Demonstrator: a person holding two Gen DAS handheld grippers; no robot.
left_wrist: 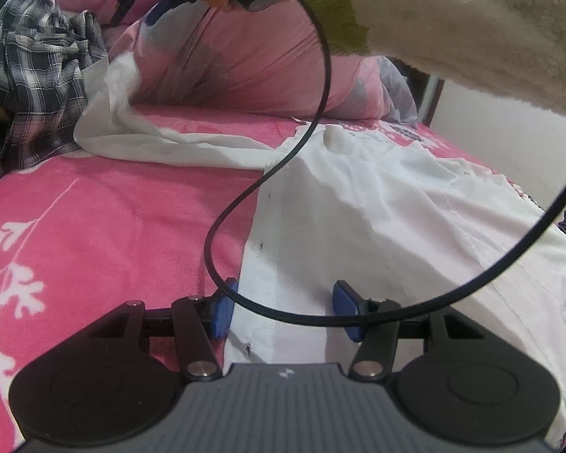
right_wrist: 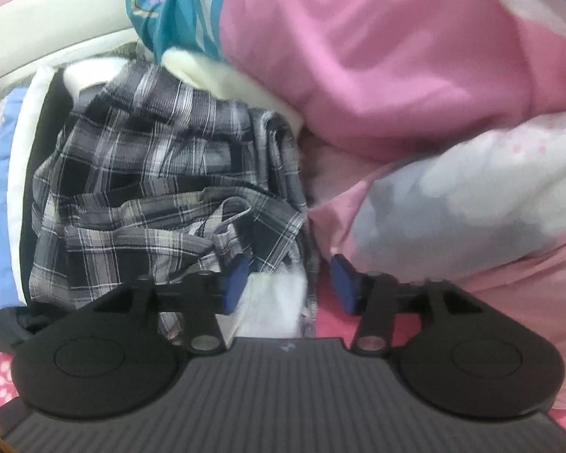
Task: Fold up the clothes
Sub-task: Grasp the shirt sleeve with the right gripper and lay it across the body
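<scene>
Both claws stand released, gripping nothing. From my left claw (left_wrist: 281, 311) I look along blue pads that are apart, with the near hem of the white garment (left_wrist: 377, 204) lying between them but not pinched. My right claw (right_wrist: 286, 283) also has its pads apart; a fold of white cloth (right_wrist: 279, 302) and the edge of the plaid shirt (right_wrist: 151, 173) sit in the gap, and I see no pad pressing on either.

Taking the white garment as my landmark: it lies spread on the pink bed cover (left_wrist: 113, 226), one long part trailing away from me toward the pink quilt (left_wrist: 245, 56) heaped beyond it. The plaid shirt is crumpled just past the far left end of that trailing part, with other clothes stacked beside it.

I judge the white garment light, thin and limp. It will sag and drag rather than hold a shape, and it may slide on the fleecy cover. I would pinch it at a hem or seam, where the doubled cloth gives the pads something to bite, and at two corners so it lifts flat. The plaid shirt looks just as soft, only bunched, so it needs shaking out first.

Much is hard to read. A black cable (left_wrist: 313, 105) loops across the garment, and a fuzzy cream sleeve (left_wrist: 471, 30) covers the upper right of the left view. The garment's right edge runs out of frame, so I cannot tell its full shape. The right view is blurred, and whether its white cloth belongs to the same garment I cannot say.
</scene>
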